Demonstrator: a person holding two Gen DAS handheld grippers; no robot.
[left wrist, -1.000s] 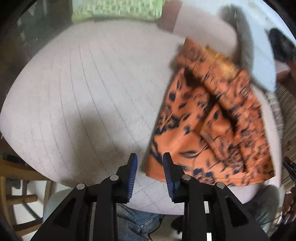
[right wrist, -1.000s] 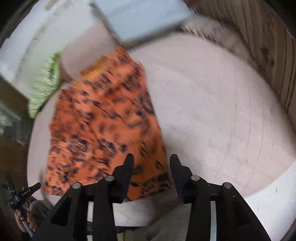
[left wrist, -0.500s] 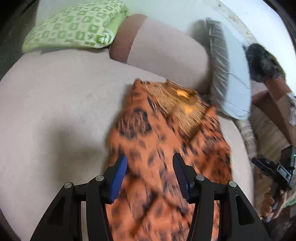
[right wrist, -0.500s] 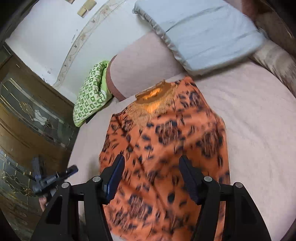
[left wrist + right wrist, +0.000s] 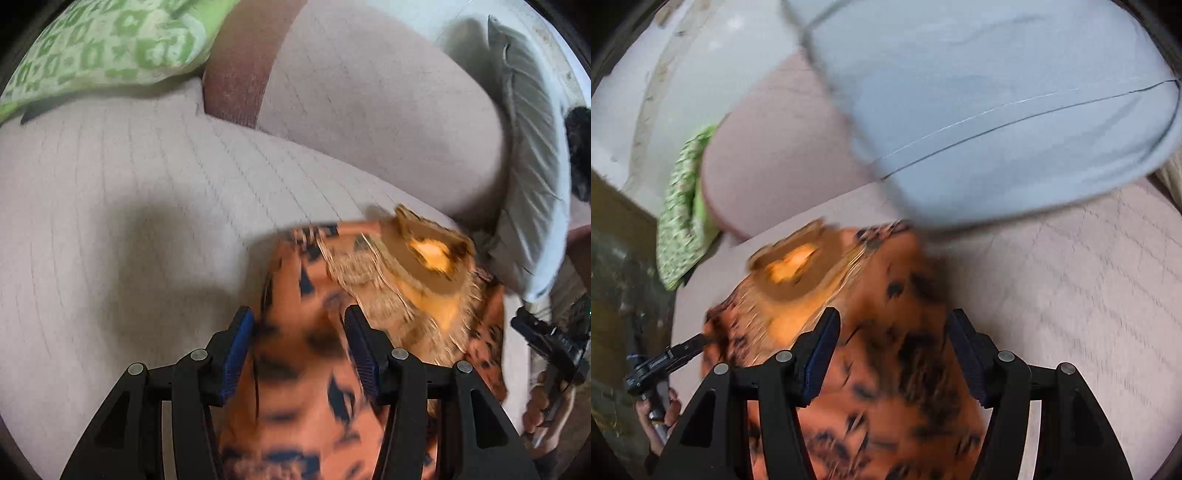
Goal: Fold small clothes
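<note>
Both grippers, left gripper [image 5: 299, 345] and right gripper [image 5: 892, 349], now advanced over orange shirt [image 5: 306, 373] toward far collar [image 5: 428, 254]; jaws wide, holding nothing; fold grasp pending.

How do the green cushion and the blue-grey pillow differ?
The green cushion has a printed green-and-white pattern; the blue-grey pillow is plain with a dark piped edge. In the left wrist view the cushion sits far left and the pillow far right. Both lean on the sofa backrest behind the orange garment.

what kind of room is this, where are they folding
Probably a bedroom or living room at home: the orange garment lies on a quilted beige bed or sofa, with a green patterned pillow and a pale blue pillow.
</note>
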